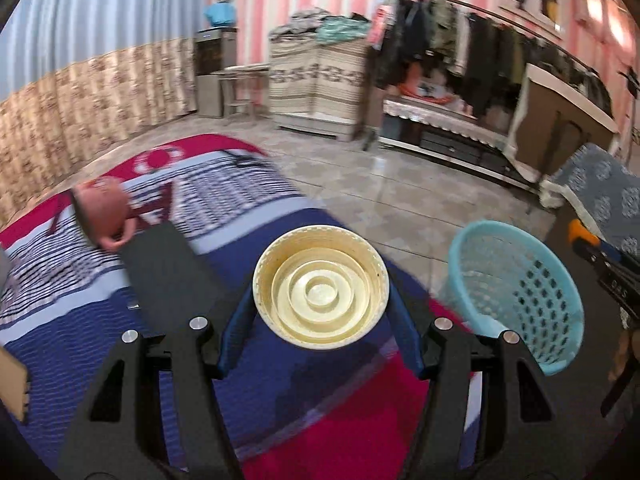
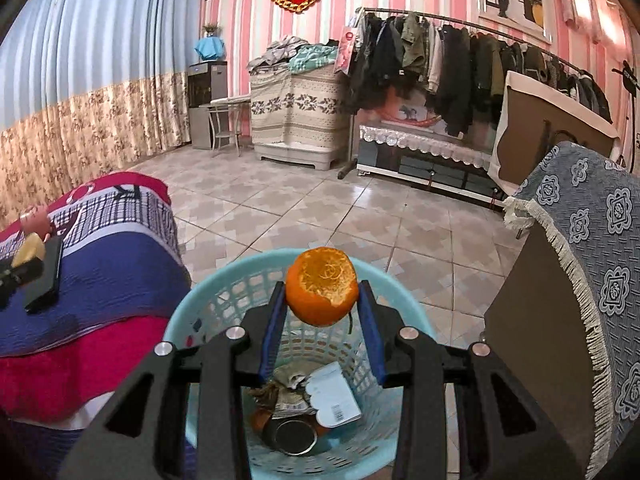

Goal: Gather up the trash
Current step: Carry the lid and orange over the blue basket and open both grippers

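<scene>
Left wrist view: left gripper (image 1: 320, 296) is pinching a cream plastic lid (image 1: 321, 286) between its blue pads, hollow side facing the camera.
Where the lid is: held up over the near end of the bed (image 1: 100, 320), which has a blue, red and white striped cover. Not over the bin yet.
Bin from here: the light blue basket (image 1: 516, 292) sits on the floor to the right of the lid, just off the bed's edge.
Other stuff: a dark flat thing (image 1: 168, 276) lies on the bed to the left, with a pinkish cup-like object (image 1: 102, 206) further back. This frame is pretty blurry, so no idea what they really are.
Right wrist view: right gripper (image 2: 322, 296) is clamped on a piece of orange peel (image 2: 322, 286), jaws fairly close together.
Where the peel is: hanging right above the mouth of the basket (image 2: 208, 288), whose bottom already has a can, a paper tag and some scraps.
Step in hand: looks like the drop-off stage, both tongs loaded, right one already in place.
Next move, right: just spread the jaws and let the peel fall in.
Next move, left: swing the lid to the right until it's over the rim, then release. Best done once the right tongs are out of the way, probably.
</scene>
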Tool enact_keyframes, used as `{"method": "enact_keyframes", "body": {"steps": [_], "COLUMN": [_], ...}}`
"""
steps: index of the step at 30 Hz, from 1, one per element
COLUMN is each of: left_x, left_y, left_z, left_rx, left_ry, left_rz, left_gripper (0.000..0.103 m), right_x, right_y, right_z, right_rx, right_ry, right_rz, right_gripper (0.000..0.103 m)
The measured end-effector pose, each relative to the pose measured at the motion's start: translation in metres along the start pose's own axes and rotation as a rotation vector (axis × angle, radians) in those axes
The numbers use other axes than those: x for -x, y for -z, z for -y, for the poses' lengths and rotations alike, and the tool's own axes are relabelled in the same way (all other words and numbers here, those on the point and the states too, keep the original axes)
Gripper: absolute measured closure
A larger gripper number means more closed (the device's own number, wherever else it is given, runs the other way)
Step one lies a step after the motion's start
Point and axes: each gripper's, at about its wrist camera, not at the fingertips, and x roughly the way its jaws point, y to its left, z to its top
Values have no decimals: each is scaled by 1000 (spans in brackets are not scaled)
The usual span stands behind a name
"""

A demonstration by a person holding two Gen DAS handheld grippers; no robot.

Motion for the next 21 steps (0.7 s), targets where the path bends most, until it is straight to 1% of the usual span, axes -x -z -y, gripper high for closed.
{"method": "enact_keyframes", "body": {"steps": [7,12,17,21], "left_x": [-32,-45,-60,-69], "left_y": [-1,-2,-2,-2], "left_z": [69,114,146,158], "left_rx": [-93,-166,-211,-231], "left_ry": [85,141,162,180], "left_rz": [-43,-43,-45,-56], "left_gripper": [43,43,43,42], "right_x": [-14,-22,-22,-24], "right_y": [10,14,16,18], "right_z": [27,35,47,54], "right_rx": [-98,-122,-146,-169], "right_ry": [-3,9,26,29], "right_rz": [-29,-42,-39,-44], "right_gripper": [67,67,67,67]}}
